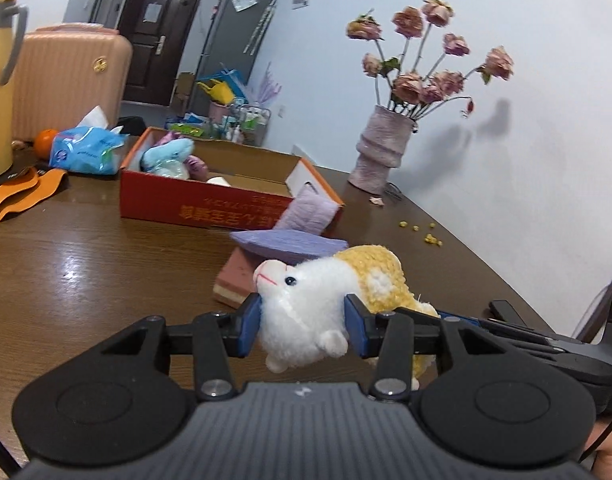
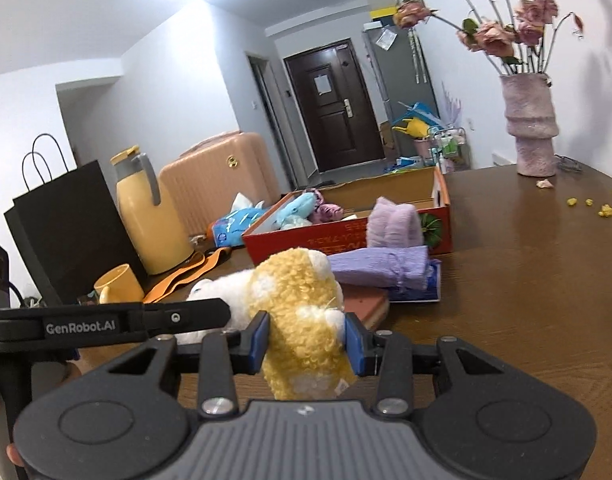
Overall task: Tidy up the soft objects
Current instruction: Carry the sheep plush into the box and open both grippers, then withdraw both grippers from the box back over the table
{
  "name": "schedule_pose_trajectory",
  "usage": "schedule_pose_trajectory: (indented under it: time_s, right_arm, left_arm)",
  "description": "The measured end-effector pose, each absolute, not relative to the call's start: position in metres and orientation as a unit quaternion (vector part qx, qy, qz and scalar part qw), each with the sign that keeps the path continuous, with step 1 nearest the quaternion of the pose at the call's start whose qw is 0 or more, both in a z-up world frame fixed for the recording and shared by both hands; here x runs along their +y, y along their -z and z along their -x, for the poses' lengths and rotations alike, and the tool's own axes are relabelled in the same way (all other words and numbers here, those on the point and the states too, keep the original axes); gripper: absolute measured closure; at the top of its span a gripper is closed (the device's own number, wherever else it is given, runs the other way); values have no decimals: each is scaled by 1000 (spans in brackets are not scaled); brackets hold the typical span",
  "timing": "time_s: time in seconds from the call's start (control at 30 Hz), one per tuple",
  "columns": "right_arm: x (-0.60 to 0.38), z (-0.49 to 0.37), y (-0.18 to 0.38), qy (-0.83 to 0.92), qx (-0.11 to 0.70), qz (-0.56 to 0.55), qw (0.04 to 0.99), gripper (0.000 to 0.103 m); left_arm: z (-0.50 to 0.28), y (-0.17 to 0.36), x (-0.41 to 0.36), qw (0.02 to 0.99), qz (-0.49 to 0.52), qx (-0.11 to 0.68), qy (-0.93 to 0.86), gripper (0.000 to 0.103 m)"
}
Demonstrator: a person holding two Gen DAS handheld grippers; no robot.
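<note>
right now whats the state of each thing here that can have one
left hand-held gripper: shut on the hamster plush's white head
right hand-held gripper: shut on its yellow back
hamster plush: held by both, above the table
red cardboard box: open, soft toys inside
blue plush: lying in the box
tissue pack: open, tissue sticking out
yellow thermos jug: upright, lid shut
flowers: wilted, upright in the vase

Left tongs (image 1: 302, 330) and right tongs (image 2: 306, 344): matte black linkage arms, blue finger pads (image 1: 250, 330), silver pivot screws, round side discs, ribbed grey base plate, white "GenRobot.AI" lettering on left tongs' side.
</note>
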State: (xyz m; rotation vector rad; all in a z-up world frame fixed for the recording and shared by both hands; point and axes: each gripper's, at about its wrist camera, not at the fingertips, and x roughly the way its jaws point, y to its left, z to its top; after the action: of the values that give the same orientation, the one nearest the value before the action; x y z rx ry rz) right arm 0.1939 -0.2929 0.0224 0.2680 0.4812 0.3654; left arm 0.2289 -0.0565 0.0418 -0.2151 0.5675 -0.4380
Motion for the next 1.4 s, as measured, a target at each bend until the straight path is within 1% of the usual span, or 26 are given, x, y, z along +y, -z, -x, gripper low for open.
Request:
schedule_pose_trajectory:
  time_s: [0.13, 0.23, 0.4, 0.53, 0.7, 0.87, 0.93, 1.0, 1.03, 1.07, 1.13, 1.17, 1.23, 1.27, 1.3, 1.33, 1.37, 1.4]
  right_arm:
    - [-297, -198, -26, -173, 225, -135, 949, 64]
    - [-304, -222, -37, -168, 213, -138, 953, 64]
    - [-320, -304, -69, -154, 193, -142, 959, 64]
    - [-332, -402, -84, -145, 211, -160, 953, 64]
    - [-338, -512, -64, -129, 263, -179, 939, 64]
    - [-338, -597, -22, -90, 317, -187, 925, 64]
    - [-334, -618, -9, -76, 336, -171, 923, 63]
    - [-322, -630, 0, -59, 338, -129, 931, 63]
    - [-315, -632, 4, -52, 337, -103, 934, 66]
    - [-311, -631, 6, -41, 333, -81, 939, 65]
    - [-303, -630, 8, -30, 323, -40, 945, 65]
    - [-302, -630, 9, -26, 320, -29, 947, 62]
    - [-300, -627, 8, -14, 313, -13, 950, 61]
    - [-301, -625, 8, -15, 310, -14, 951, 61]
    - [-303, -623, 5, -17, 307, -18, 951, 61]
    - [-304, -619, 1, -18, 303, -19, 953, 61]
    - [-304, -615, -4, -16, 299, -16, 954, 57]
    - [-306, -608, -11, -10, 291, -12, 956, 55]
  left_arm:
    - [-239, -50, -65, 934, 85, 268, 222, 58]
    - [-271, -69, -73, 934, 70, 259, 236, 58]
    - [-371, -105, -91, 932, 61, 251, 253, 58]
    - [-463, -117, -106, 932, 52, 259, 248, 57]
    - [-578, -88, -118, 919, 65, 311, 233, 57]
    - [-659, -39, -129, 907, 59, 349, 229, 56]
    - [-678, -19, -132, 904, 57, 361, 223, 56]
    - [-688, -2, -134, 906, 66, 360, 211, 57]
    - [-694, 3, -134, 899, 70, 379, 207, 57]
    - [-698, 6, -132, 892, 86, 390, 213, 56]
    - [-700, 10, -128, 886, 118, 388, 225, 50]
    - [-699, 9, -129, 888, 116, 383, 224, 46]
    - [-693, 4, -135, 898, 97, 365, 227, 36]
    - [-688, 0, -138, 904, 87, 352, 228, 29]
    - [-681, -5, -140, 914, 70, 332, 223, 25]
    - [-673, -12, -143, 922, 51, 318, 216, 25]
    - [-666, -18, -144, 927, 32, 307, 215, 25]
    - [-658, -26, -143, 930, 21, 298, 216, 22]
